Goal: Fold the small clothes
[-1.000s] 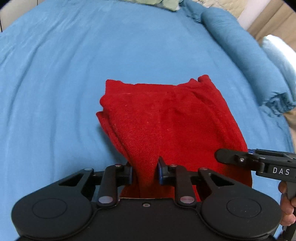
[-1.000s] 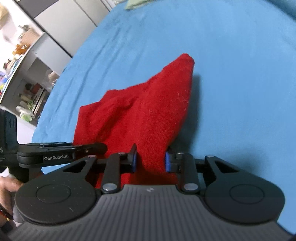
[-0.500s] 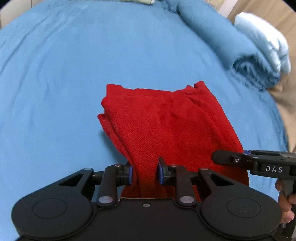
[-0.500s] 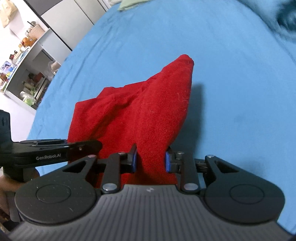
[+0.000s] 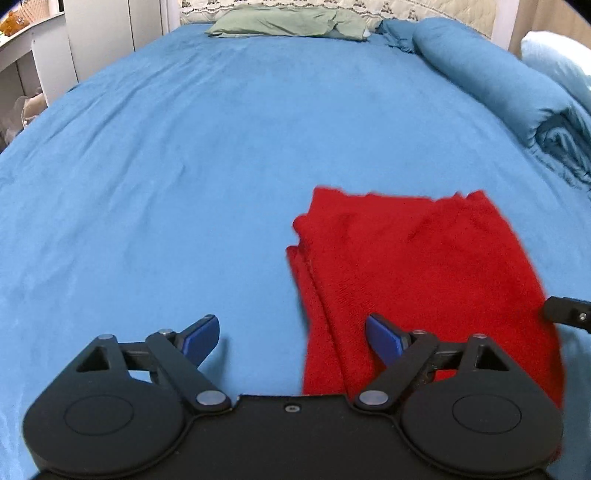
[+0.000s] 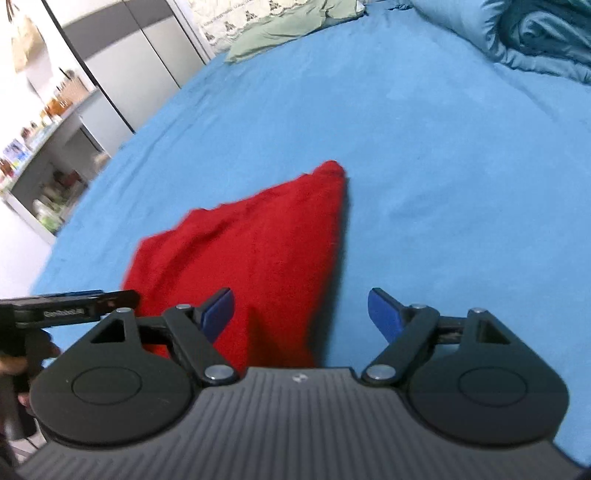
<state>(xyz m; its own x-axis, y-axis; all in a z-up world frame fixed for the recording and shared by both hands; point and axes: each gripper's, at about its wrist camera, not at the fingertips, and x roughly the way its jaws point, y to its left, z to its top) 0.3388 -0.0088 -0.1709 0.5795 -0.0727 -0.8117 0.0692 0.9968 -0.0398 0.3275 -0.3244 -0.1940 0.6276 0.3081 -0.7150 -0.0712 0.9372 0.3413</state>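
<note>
A folded red knit garment (image 5: 413,266) lies on the blue bedsheet (image 5: 184,166). My left gripper (image 5: 291,338) is over its left edge with its jaws opening wide; the right blue pad (image 5: 384,338) hovers over the cloth, the left pad (image 5: 201,336) over bare sheet, neither pressing it. In the right wrist view the garment (image 6: 258,251) lies low and left of centre. My right gripper (image 6: 303,314) is above its near right edge, jaws opening wide, cloth below the left pad (image 6: 218,314) but not pinched. The other gripper's black tip (image 6: 74,308) shows at the left.
A rolled blue duvet (image 5: 517,96) runs along the bed's right side. A green pillow (image 5: 288,26) lies at the head. White cupboards and cluttered shelves (image 6: 48,158) stand past the bed's left edge. A hand (image 6: 14,365) holds the left gripper's handle.
Both grippers were shut on the red garment's near edge and have let go, jaws now wide. The garment dropped flat on the sheet and both cameras tilted up to show more of the bed.
</note>
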